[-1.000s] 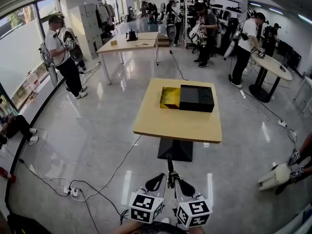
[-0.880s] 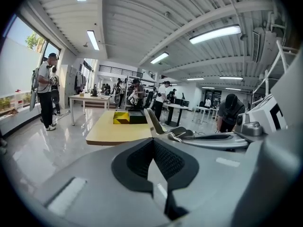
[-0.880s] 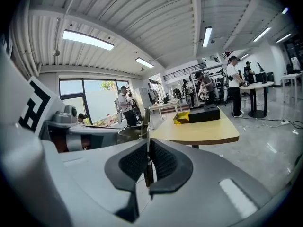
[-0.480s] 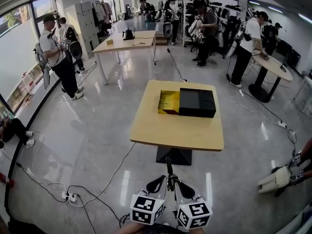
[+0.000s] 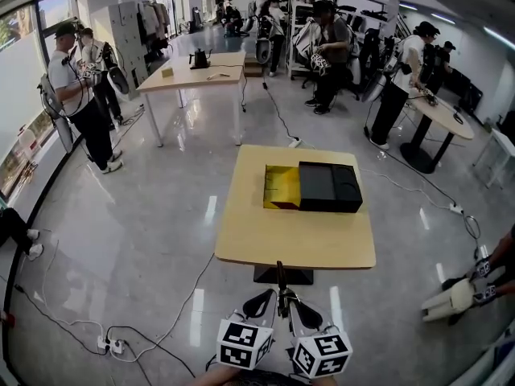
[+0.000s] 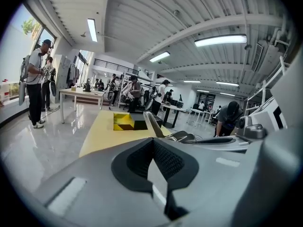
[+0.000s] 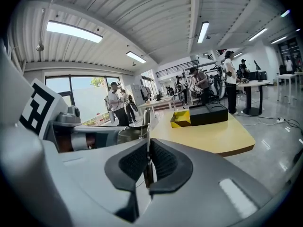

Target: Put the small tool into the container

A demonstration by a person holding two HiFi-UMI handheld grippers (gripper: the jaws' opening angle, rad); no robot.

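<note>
A black box (image 5: 330,186) with its yellow tray (image 5: 282,186) pulled out to the left lies on the square wooden table (image 5: 290,240) ahead of me. Both grippers hang side by side at the bottom of the head view, short of the table's near edge. My right gripper (image 5: 296,304) (image 7: 148,143) is shut on a thin dark tool (image 5: 280,278) (image 7: 147,126) that points up and forward. My left gripper (image 5: 261,301) (image 6: 151,143) has its pads together at the tips with nothing between them. The tool (image 6: 152,123) shows just to its right.
Cables (image 5: 181,300) trail over the glossy floor left of the table's black base (image 5: 283,275). Several people stand around a long table (image 5: 193,71) at the back and a round table (image 5: 438,107) at the right. Another person's gripper (image 5: 451,296) lies low at the right.
The table and box have drawn nearer and sit lower in the head view. Both grippers hold the same pose, the tool still in the right one. People at the left have shifted.
</note>
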